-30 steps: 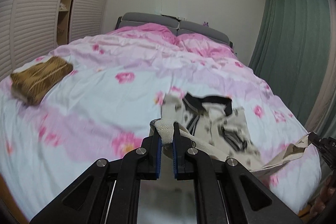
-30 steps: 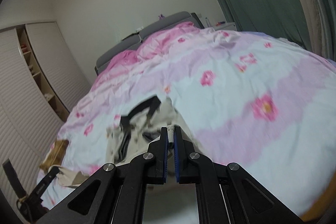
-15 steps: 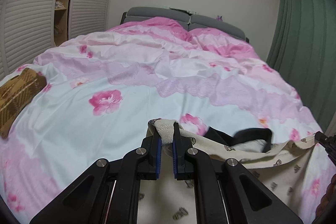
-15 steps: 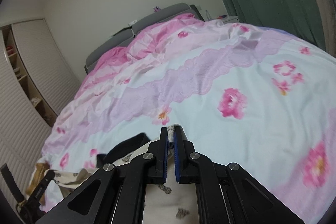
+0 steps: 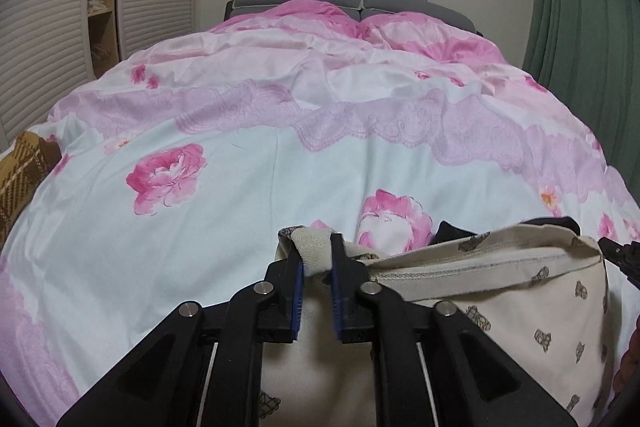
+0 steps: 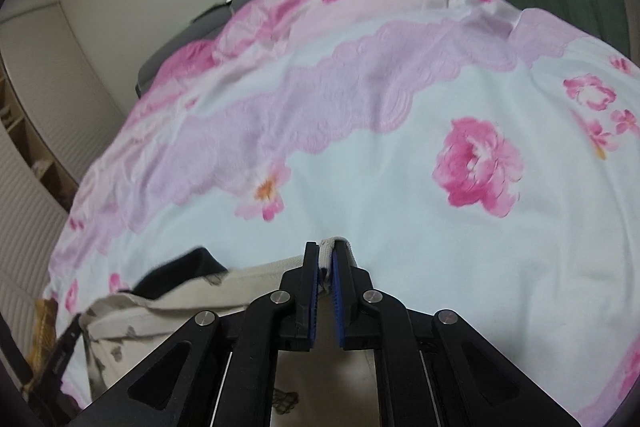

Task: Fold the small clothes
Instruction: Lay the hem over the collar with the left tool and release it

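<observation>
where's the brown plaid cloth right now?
Left wrist view: the brown plaid cloth lies at the far left edge on the floral duvet, well left of the cream garment.

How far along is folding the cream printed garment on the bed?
Done: the garment is laid on the quilt; a brown plaid piece sits aside. In hand: left gripper and right gripper are just opening, corners between the jaws. Left: every fold.
</observation>
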### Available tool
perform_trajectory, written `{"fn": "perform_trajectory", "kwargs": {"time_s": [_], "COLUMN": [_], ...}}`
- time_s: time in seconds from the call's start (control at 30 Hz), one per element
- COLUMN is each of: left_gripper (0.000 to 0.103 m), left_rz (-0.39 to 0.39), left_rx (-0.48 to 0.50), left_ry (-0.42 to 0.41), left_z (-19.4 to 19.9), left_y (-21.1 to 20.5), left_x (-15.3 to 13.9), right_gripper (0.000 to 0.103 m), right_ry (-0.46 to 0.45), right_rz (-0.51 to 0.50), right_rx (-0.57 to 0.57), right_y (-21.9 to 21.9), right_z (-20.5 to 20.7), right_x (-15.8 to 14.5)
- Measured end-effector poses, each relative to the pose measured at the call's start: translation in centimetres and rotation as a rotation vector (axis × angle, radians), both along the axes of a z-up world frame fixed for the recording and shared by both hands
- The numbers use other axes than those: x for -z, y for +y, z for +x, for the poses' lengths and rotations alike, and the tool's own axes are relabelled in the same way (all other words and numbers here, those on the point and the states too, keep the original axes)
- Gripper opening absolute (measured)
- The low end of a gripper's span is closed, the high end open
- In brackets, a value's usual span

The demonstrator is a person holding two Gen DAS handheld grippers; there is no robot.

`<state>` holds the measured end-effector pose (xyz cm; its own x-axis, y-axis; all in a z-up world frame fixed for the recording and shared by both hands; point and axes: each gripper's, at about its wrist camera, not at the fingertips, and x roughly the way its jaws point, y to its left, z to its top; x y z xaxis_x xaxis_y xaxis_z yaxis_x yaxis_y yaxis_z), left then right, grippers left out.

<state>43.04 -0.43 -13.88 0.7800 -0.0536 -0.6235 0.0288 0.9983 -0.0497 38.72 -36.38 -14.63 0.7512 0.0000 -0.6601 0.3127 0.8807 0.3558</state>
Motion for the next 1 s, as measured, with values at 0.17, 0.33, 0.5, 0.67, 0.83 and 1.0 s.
{"fn": "perform_trajectory", "kwargs": {"time_s": [0.17,0.33,0.5,0.67,0.83,1.0], "left_gripper": [0.062,0.062,0.052,0.051,0.051,0.051], "left_rz": [0.039,0.011,0.007,0.046,0.052,0.048], "left_rx": [0.019,0.073,0.194,0.236,0.197,0.141], "left_ry": [-0.043,-0.049,0.007,0.073,0.090,0.071], "left_z": [-2.9,-5.4,-5.0,-2.8,0.5,3.8], "left_y": [0.3,-0.2,-2.9,-4.5,-4.0,-3.2], "left_x": [-1.4,-2.3,-1.0,1.2,1.9,1.1], "right_gripper": [0.049,0.049,0.048,0.048,0.047,0.047], "right_ry": [-0.077,-0.157,-0.109,-0.016,0.029,-0.004], "right_rz": [-0.106,-0.217,-0.255,-0.333,-0.410,-0.417], "right_rx": [-0.011,-0.114,-0.244,-0.297,-0.277,-0.228], "right_y": [1.3,5.0,9.1,11.6,11.5,10.5], "right_z": [-2.5,-4.5,-3.7,-1.3,1.2,3.5], "right_x": [-2.1,-4.1,-2.8,-0.4,0.5,-0.8]}}
